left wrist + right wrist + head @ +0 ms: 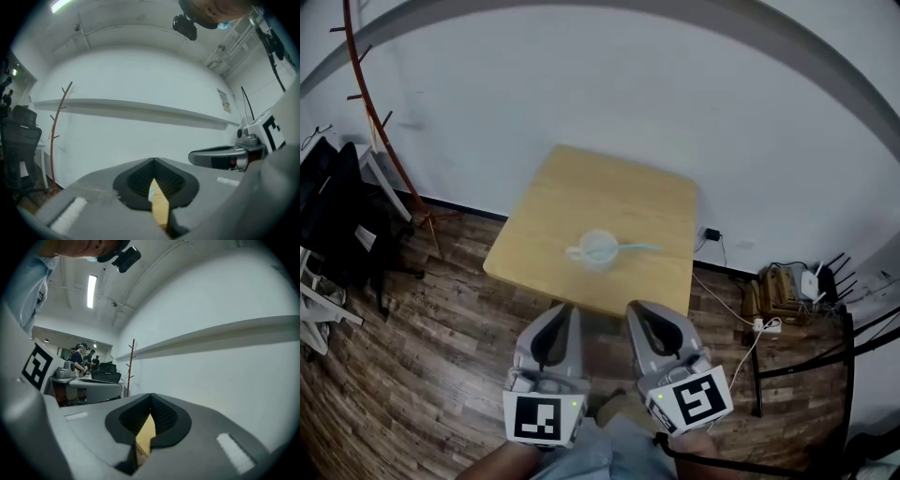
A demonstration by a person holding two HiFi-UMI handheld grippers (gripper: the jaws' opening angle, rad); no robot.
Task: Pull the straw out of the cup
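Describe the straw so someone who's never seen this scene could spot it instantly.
Start at the square wooden table in the middle of the head view. A single translucent cup sits on it, toward the near edge. The straw is the thin pale blue stick leaning out of that cup to the right, the only coloured thing on the tabletop.

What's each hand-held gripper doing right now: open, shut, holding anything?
Left hand-held gripper: closed, jaw tips together, holding nothing.
Right hand-held gripper: closed, holding nothing.
The straw sits in the cup, untouched.
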